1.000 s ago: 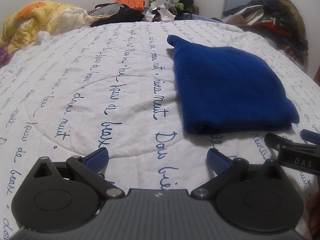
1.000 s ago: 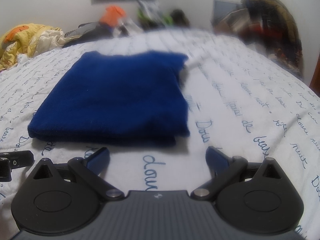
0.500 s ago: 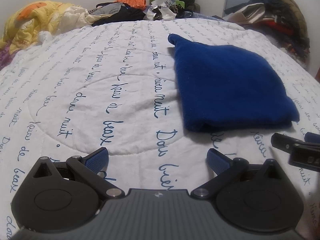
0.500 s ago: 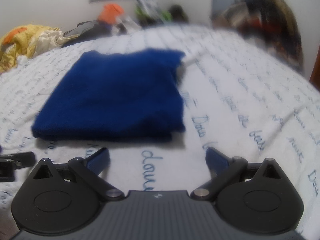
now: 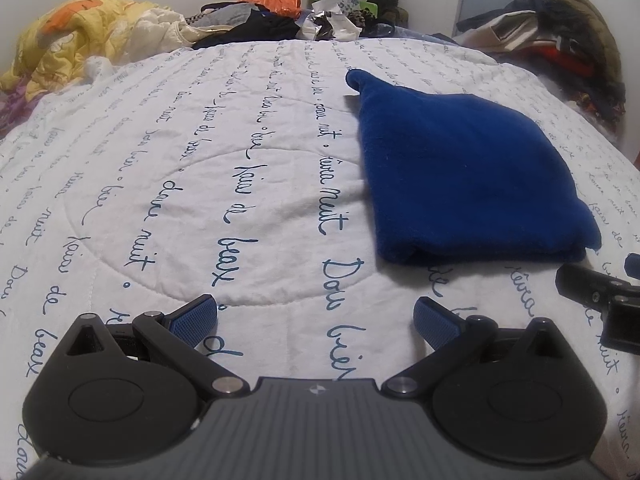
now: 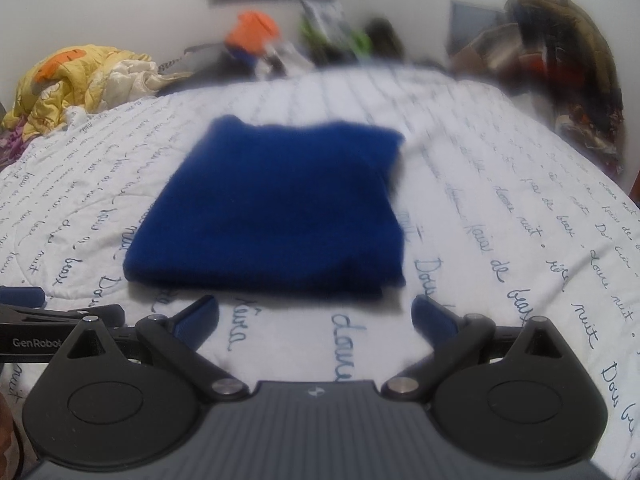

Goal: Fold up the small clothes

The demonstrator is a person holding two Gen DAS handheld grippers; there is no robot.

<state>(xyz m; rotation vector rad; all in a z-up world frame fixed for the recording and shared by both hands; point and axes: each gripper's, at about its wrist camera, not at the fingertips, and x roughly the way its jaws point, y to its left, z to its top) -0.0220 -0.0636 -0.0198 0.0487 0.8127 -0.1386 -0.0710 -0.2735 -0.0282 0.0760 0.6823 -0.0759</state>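
Observation:
A dark blue folded garment (image 5: pixel 468 172) lies flat on the white quilt with blue script (image 5: pixel 200 168). In the right wrist view the garment (image 6: pixel 276 208) sits straight ahead, its near folded edge just beyond the fingers. My left gripper (image 5: pixel 316 318) is open and empty, low over the quilt, to the left of and nearer than the garment. My right gripper (image 6: pixel 314 318) is open and empty, close in front of the garment's near edge. The right gripper's finger shows at the right edge of the left wrist view (image 5: pixel 596 292).
A yellow and orange duvet (image 5: pixel 80 40) is bunched at the far left. Piled clothes and bags (image 5: pixel 304 12) line the far edge of the bed. A heap of coats (image 5: pixel 560 44) stands at the far right.
The right gripper has swung left, so the garment has shifted from left of centre to the middle of its view. The left gripper has barely moved. Both stay open.

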